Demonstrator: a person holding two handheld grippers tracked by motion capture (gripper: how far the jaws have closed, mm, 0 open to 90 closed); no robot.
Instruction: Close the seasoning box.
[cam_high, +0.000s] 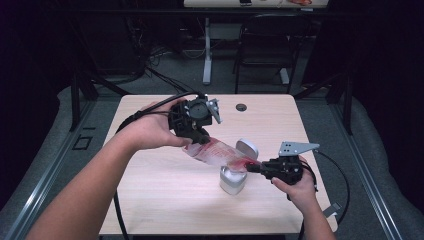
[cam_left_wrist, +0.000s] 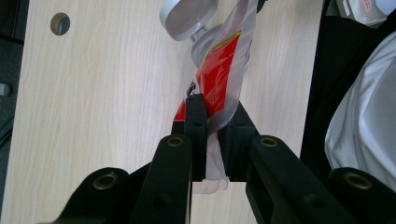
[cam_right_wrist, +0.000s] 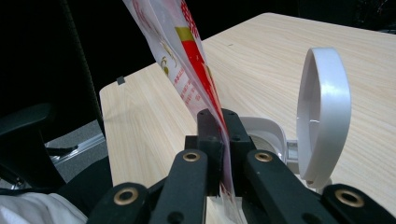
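A clear plastic packet (cam_high: 216, 152) printed in red and white hangs stretched between both grippers above the table. My left gripper (cam_high: 200, 137) is shut on its upper left end; in the left gripper view the packet (cam_left_wrist: 223, 84) runs away from the closed jaws. My right gripper (cam_high: 250, 167) is shut on the lower right end, and the packet (cam_right_wrist: 187, 60) rises up and left from its jaws. Directly below the lower end stands a small white container (cam_high: 231, 181) with its round hinged lid (cam_high: 247, 148) flipped open, also seen as container (cam_right_wrist: 266, 133) and lid (cam_right_wrist: 323, 112).
The light wooden table (cam_high: 165, 190) has a round cable hole (cam_high: 241, 107) near its far edge. Cables trail from both grippers. A dark chair (cam_high: 265, 45) and a desk leg (cam_high: 207, 50) stand beyond the table. Bare tabletop lies at the front left.
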